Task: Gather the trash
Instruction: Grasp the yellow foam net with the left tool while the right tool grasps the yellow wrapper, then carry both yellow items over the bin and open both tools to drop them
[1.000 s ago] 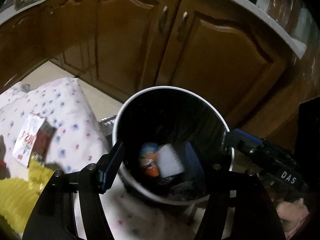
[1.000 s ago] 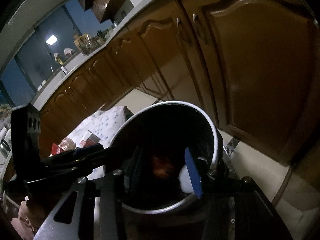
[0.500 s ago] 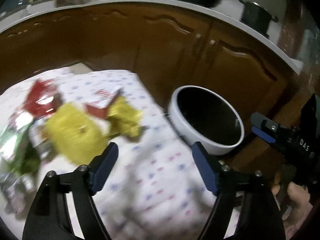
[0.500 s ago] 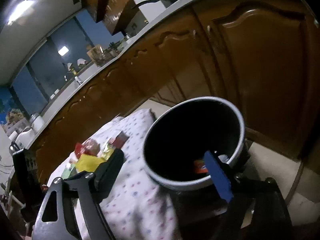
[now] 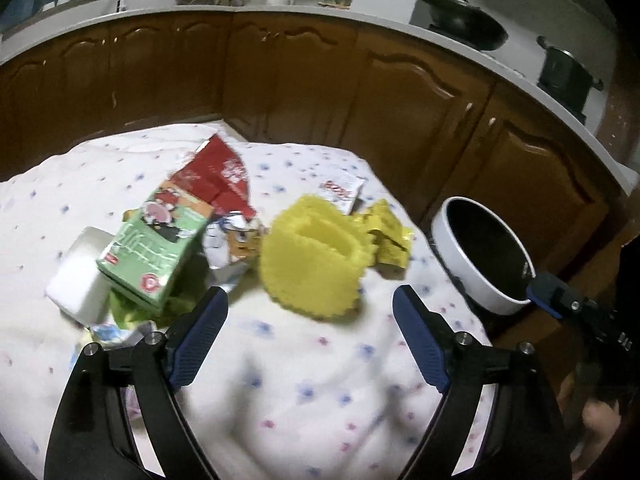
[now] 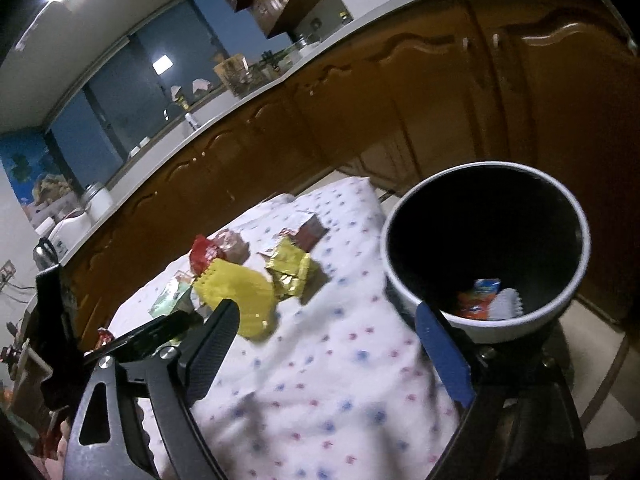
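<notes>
Both tools, left tool (image 5: 310, 322) and right tool (image 6: 326, 330), have just spread apart, empty, over the dotted cloth (image 5: 312, 392); beside its edge, a round white bin (image 6: 486, 248); crinkled yellow wrapper (image 5: 316, 256) ahead.

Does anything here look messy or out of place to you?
Yes. Wrappers and cartons lie in a loose heap on the dotted cloth: a green carton tilted on other litter, a yellow bag, a crumpled gold wrapper. Only a few pieces sit in the bin.

Wok (image 5: 468, 20), pot (image 5: 566, 74) above wooden cabinets (image 5: 280, 80)
</notes>
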A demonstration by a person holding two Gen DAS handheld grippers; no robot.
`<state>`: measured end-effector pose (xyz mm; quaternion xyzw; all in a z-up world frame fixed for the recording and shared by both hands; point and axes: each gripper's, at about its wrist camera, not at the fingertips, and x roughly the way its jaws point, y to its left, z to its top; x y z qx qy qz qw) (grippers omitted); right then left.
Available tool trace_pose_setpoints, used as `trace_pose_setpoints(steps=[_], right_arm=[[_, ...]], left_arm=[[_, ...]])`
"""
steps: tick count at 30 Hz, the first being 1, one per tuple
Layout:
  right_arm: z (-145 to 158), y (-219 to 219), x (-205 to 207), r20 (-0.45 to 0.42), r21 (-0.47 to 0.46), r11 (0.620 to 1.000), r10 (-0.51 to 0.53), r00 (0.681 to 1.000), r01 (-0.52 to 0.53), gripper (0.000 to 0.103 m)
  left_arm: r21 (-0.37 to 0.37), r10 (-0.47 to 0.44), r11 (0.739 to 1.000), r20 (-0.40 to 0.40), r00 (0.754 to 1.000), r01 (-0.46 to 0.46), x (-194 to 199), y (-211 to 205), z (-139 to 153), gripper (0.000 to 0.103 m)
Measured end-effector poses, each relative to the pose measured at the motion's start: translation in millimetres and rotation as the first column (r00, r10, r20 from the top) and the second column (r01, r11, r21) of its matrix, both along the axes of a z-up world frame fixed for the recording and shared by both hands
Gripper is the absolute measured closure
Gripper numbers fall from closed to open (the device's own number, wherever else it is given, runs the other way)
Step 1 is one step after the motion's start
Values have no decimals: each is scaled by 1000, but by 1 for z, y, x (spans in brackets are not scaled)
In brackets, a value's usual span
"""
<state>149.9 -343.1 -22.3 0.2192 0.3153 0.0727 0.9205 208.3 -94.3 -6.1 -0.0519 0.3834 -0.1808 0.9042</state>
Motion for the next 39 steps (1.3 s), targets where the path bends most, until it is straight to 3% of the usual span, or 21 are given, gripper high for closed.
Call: trace_pose_setpoints(steps=[12,15,18,21,23,24,26,30,39], right_arm=[[-7,10,49,-46,77,996,57,997,-53,13],[-13,13,68,-77,89,994,78,994,-71,25],[-20,20,86,-104,110,989,106,989,-94,37],[-30,25,100,-145,102,991,105,984,-91,41],[-39,28,109,-168,132,986,125,978,-104,55],[-42,28,110,-173,141,984,131,976,-107,59],[-46,30,112,-171,159,980,147,974,-120,87],[-39,32,101,-119,145,980,151,981,-134,101],[-6,16,60,-22,126,985,124,992,-120,102]], left_arm=[[-20,-25,999,-17,1000,25,27,6,2,17],[-11,-22,1000,-12,1000,22,35,0,5,24],[7,-28,1000,-35,999,28,44,-7,0,41],[14,-40,999,-65,997,41,52,-12,-9,58],[19,-48,999,-69,996,49,52,-14,-13,81],[24,-52,998,-68,996,54,52,-15,-14,83],[20,-63,998,-62,996,64,50,-15,-14,88],[5,-69,998,-49,996,69,43,-9,-10,91],[-69,-70,995,4,998,70,22,4,20,92]])
